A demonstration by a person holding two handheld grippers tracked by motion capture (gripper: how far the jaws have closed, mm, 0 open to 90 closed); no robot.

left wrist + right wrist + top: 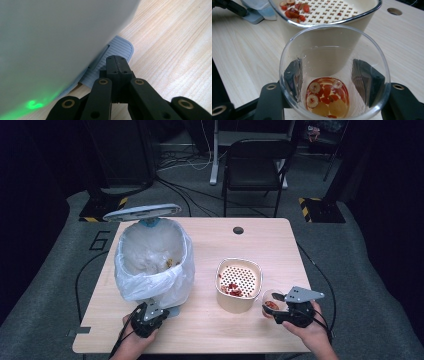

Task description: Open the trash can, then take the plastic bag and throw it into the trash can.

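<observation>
My right gripper point(270, 310) point(328, 75) is shut on a clear glass point(272, 300) point(362, 50), a jaw on each side of its wall. Red date slices and pale pieces lie in liquid at its bottom point(325, 96). Just left of the glass stands a beige pot point(235, 304) point(367, 15) with a perforated strainer insert holding red pieces point(232, 289) point(295, 11). My left gripper point(151, 307) point(115, 62) is shut with nothing in it, its tips on the blue-grey ribbed pedal point(121, 47) of a bin point(152, 265) lined with a white bag, lid point(142, 212) raised.
Bare light wood table point(210, 330) lies between the bin and the pot, and there is a cable hole point(238, 230) near the far edge. A black chair point(255, 160) stands behind the table. Cables run over the grey floor.
</observation>
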